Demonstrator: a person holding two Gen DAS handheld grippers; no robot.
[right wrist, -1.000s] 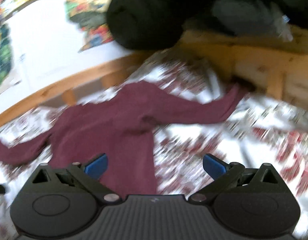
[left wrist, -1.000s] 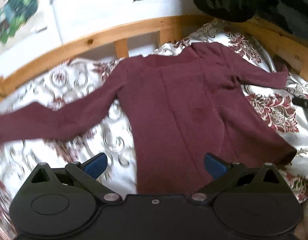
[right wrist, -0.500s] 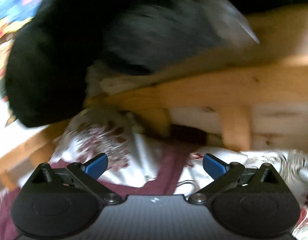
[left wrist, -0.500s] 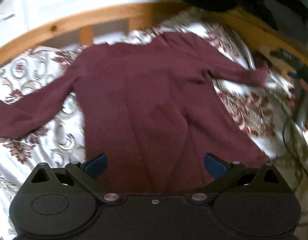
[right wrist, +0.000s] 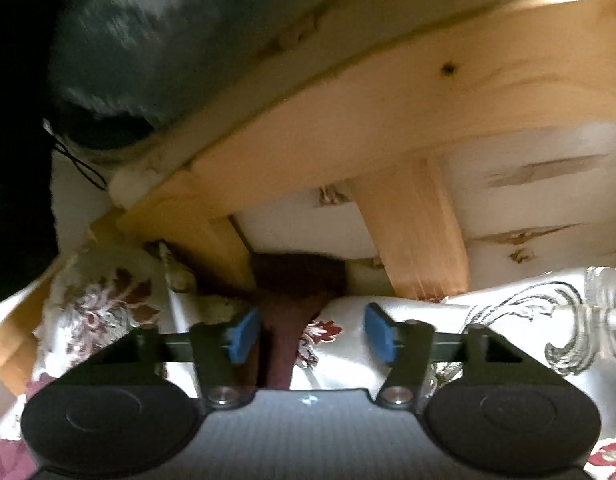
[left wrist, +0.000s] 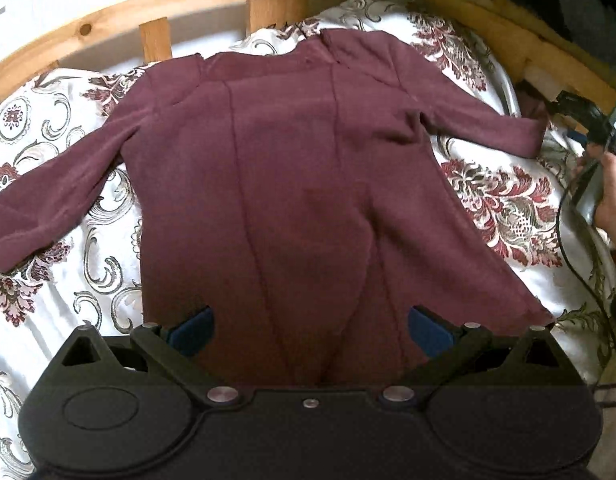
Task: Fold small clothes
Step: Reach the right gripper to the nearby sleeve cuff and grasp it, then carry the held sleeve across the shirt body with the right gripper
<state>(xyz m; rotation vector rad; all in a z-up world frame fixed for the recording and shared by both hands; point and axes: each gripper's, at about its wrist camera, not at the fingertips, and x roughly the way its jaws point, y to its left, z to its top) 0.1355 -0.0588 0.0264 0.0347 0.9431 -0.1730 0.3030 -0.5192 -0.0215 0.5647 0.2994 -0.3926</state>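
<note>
While a maroon top (left wrist: 291, 184) lies spread flat on a patterned bedspread (left wrist: 504, 200), the left gripper (left wrist: 308, 324) hangs over its hem, fingers wide apart; the right gripper (right wrist: 308, 334), jaws just narrowing but not yet pressing, straddles the sleeve end (right wrist: 291, 312).

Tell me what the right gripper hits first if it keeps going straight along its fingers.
Probably the cuff end of the maroon sleeve, which lies between the fingers of the right gripper. Beyond it stands the wooden bed frame. Depth is hard to judge here.
</note>
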